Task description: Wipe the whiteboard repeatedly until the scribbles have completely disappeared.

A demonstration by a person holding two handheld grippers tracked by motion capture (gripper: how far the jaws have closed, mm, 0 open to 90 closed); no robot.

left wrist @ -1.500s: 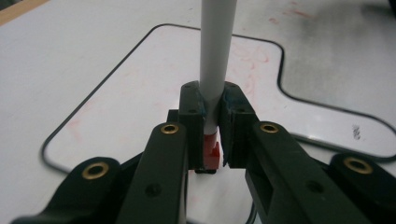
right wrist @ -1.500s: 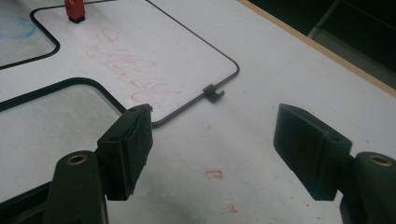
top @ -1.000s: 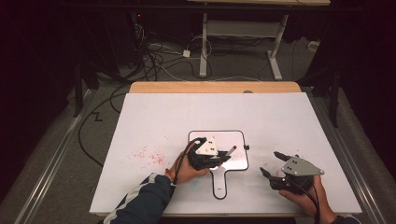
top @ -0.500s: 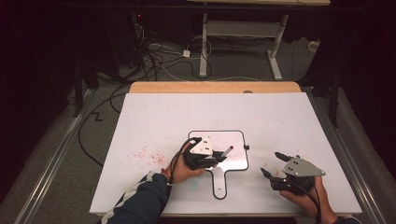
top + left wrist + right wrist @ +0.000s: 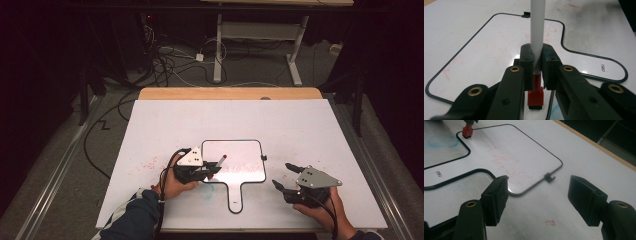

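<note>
marker (image 5: 537, 37) in left hand-held gripper (image 5: 537, 75)

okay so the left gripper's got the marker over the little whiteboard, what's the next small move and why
Probably lower the marker a little until its red tip touches the whiteboard. The left gripper is shut on the barrel, the tip hangs at the board's near edge, and only faint red smears show. The right gripper waits open beside it.

High view overhead; gripper views close, sharing whiteboard (image 5: 235, 162).
</note>
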